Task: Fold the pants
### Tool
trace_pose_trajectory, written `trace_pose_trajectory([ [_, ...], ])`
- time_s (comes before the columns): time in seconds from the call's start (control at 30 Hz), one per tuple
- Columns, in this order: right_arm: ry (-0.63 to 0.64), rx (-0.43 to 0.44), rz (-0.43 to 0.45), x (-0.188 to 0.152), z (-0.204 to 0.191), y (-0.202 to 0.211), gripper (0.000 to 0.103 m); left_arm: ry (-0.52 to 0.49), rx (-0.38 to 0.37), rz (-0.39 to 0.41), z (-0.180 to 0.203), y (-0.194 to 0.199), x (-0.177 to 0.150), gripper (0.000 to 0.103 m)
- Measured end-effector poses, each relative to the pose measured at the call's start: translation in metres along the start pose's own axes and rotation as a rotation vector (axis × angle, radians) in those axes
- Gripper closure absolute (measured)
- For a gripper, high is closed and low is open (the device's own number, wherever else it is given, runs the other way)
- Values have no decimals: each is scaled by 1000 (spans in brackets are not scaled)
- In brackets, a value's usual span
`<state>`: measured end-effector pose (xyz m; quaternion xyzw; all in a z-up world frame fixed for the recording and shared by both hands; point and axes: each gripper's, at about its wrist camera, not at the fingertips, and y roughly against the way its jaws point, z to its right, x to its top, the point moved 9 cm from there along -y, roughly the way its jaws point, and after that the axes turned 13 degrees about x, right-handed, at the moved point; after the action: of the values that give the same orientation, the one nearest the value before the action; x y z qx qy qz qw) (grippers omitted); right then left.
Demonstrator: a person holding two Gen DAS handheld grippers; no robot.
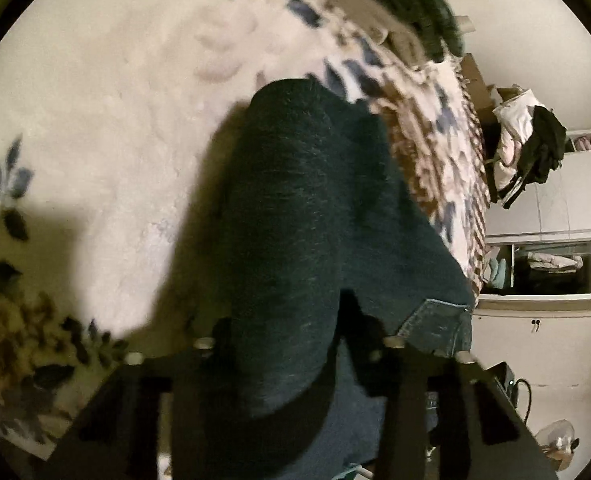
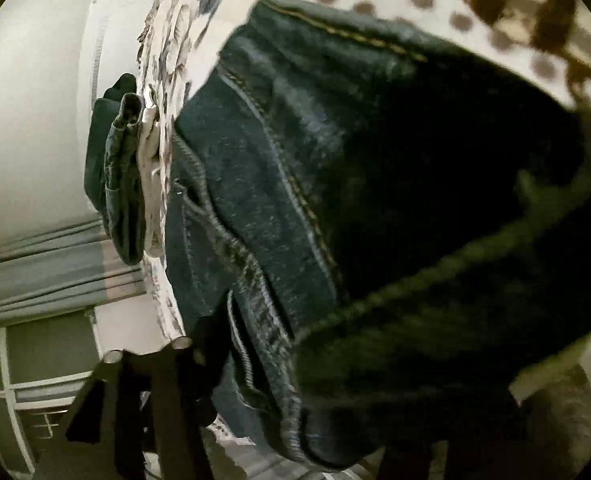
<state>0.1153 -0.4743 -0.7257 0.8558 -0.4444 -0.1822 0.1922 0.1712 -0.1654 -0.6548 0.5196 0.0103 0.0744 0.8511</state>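
Dark blue jeans (image 1: 303,208) lie bunched on a cream floral blanket (image 1: 107,128). In the left wrist view a thick fold of the jeans runs between my left gripper's (image 1: 295,344) fingers, which are shut on it. A pocket corner (image 1: 439,320) shows by the right finger. In the right wrist view the jeans (image 2: 375,184) fill the frame, seams and waistband showing. My right gripper (image 2: 327,400) is mostly hidden by the denim it holds; only its left finger (image 2: 167,392) shows.
The bed's patterned edge (image 1: 447,152) runs along the right. Beyond it stand white cabinets (image 1: 543,328) and a pile of clothes (image 1: 527,152). In the right wrist view another folded dark garment (image 2: 123,176) lies at the blanket edge, by curtains (image 2: 47,264).
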Motion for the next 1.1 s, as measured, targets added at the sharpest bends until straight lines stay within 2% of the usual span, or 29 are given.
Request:
trace_pose_trajectory([
  [0.17, 72, -58, -10, -11, -31, 13, 58, -9, -1, 35, 11, 28, -8, 80],
  [0.33, 118, -57, -23, -18, -75, 34, 59, 0, -4, 59, 33, 70, -11, 80],
  [0.43, 149, -38, -37, -21, -112, 47, 59, 2, -7, 78, 48, 103, -2, 80],
  [0.57, 202, 1, -30, -13, -179, 68, 59, -24, -16, 116, 75, 148, 29, 80],
  [0.73, 214, 61, 12, 11, -266, 48, 59, -43, -25, 174, 99, 193, 98, 80],
  [0.87, 226, 110, 60, 37, -326, -8, 59, -61, -42, 216, 103, 209, 175, 80],
  [0.9, 231, 117, 71, 48, -344, -33, 59, -67, -45, 223, 103, 209, 205, 80],
  [1.1, 225, 141, 121, 105, -398, -140, 59, -101, -43, 215, 90, 184, 329, 80],
])
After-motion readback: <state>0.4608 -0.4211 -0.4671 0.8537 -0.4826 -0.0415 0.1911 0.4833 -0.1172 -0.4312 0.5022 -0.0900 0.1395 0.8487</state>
